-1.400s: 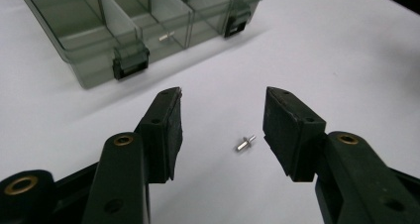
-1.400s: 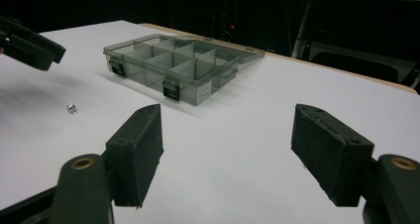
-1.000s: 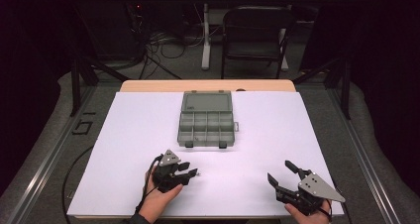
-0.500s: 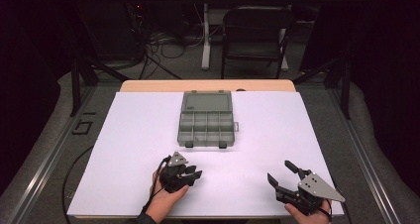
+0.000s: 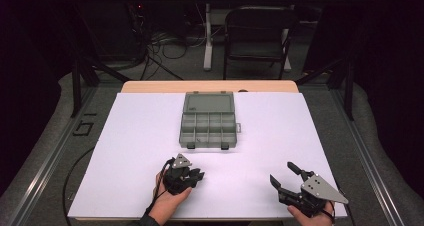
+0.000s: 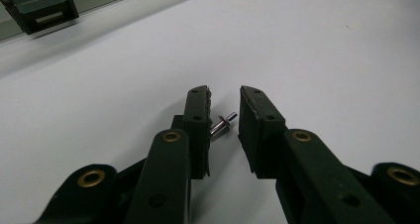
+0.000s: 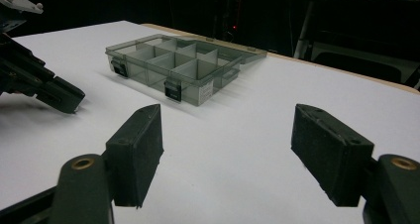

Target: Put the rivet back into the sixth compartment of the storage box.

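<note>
In the high view, the left tongs (image 5: 194, 176) sit low on the white desk (image 5: 130, 151), near its front edge, with the person's hand behind them. Their jaws have just been closing and stand now only a little apart. The right tongs (image 5: 286, 175) rest near the front right corner of the desk, jaws spread wide with nothing between them. The grey compartment box (image 5: 208, 121) lies well apart from both, toward the far middle of the desk, with its lid open and folded back.

In the left gripper view, a small metal pin (image 6: 221, 125) lies on the desk between the two black jaws of the left tongs (image 6: 224, 110). It is just beside the left jaw, and a clear gap stays between it and the right jaw, so the pads do not press it yet. A latch of the box (image 6: 39, 8) shows at the top left corner.

In the right gripper view, the right tongs (image 7: 227, 132) are wide open and hold nothing. The box (image 7: 183, 68) stands ahead of them, its dividers visible, and the left tongs (image 7: 67, 97) touch down on the desk at the left edge.
</note>
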Tool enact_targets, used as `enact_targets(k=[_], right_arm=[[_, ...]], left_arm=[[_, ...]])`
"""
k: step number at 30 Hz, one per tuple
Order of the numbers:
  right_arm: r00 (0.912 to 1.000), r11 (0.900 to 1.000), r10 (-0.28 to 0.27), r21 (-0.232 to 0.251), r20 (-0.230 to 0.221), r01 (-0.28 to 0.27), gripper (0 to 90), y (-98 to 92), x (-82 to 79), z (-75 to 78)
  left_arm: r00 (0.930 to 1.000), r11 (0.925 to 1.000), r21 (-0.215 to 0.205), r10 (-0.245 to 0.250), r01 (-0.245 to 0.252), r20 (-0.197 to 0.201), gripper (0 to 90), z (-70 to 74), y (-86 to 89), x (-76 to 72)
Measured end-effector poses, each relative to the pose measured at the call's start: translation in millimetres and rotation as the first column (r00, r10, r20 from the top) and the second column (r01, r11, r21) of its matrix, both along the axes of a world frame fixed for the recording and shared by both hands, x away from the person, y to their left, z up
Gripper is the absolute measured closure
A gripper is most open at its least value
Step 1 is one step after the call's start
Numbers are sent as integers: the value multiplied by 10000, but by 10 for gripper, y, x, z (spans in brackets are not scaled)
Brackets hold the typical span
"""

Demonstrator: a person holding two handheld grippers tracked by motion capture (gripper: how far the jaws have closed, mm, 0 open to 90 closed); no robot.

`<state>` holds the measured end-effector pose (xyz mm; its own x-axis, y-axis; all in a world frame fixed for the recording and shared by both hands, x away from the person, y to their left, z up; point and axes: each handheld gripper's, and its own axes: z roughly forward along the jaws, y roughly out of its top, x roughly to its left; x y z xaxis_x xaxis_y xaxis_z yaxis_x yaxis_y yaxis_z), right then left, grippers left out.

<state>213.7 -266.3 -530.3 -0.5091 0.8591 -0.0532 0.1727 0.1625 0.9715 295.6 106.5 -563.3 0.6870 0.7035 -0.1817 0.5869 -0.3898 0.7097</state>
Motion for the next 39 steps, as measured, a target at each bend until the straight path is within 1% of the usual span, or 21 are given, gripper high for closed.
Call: enact_targets(k=[2, 8, 10, 20, 28, 29, 30, 32, 35, 37, 39], right_arm=[[10000, 10000, -1, -1, 62, 1, 281, 2, 4, -1], [10000, 10000, 4, -10, 22, -4, 281, 0, 4, -1], [10000, 10000, 8, -12, 26, -8, 281, -1, 4, -1], [10000, 10000, 13, 26, 58, -13, 281, 2, 9, -5], [10000, 10000, 16, 9, 37, -16, 281, 1, 8, -5], [10000, 10000, 16, 7, 36, -16, 281, 0, 8, -5], [10000, 10000, 11, 10, 33, -11, 281, 0, 8, -5], [10000, 10000, 11, 11, 38, -11, 281, -1, 8, -5], [10000, 10000, -9, -7, 16, 9, 280, -3, 6, -5], [10000, 10000, -3, -4, 31, 3, 281, -1, 8, -7], [10000, 10000, 2, 6, 30, -2, 281, 2, 8, -7]], left_arm=[[10000, 10000, 38, 43, -43, 43, 760, -1, -2, -2], [10000, 10000, 22, 88, -88, -6, 808, -7, 7, 7], [9999, 9999, -30, 112, -112, -59, 810, -8, 9, 9], [10000, 10000, 20, 72, -72, -16, 818, -5, 12, 10], [10000, 10000, -36, 47, -47, 20, 820, -3, 5, 6], [10000, 10000, -60, 8, -7, 67, 823, 0, 5, 5], [10000, 10000, -48, -13, 13, 65, 858, 7, 7, 2], [10000, 10000, -79, -25, 25, 41, 862, 13, 10, -2], [9999, 10000, -44, -39, 39, 131, 861, 17, 17, -1], [9999, 10000, -60, -38, 38, 124, 861, 24, 19, -3], [10000, 9999, -138, -2, 4, 89, 862, 27, 18, -7]])
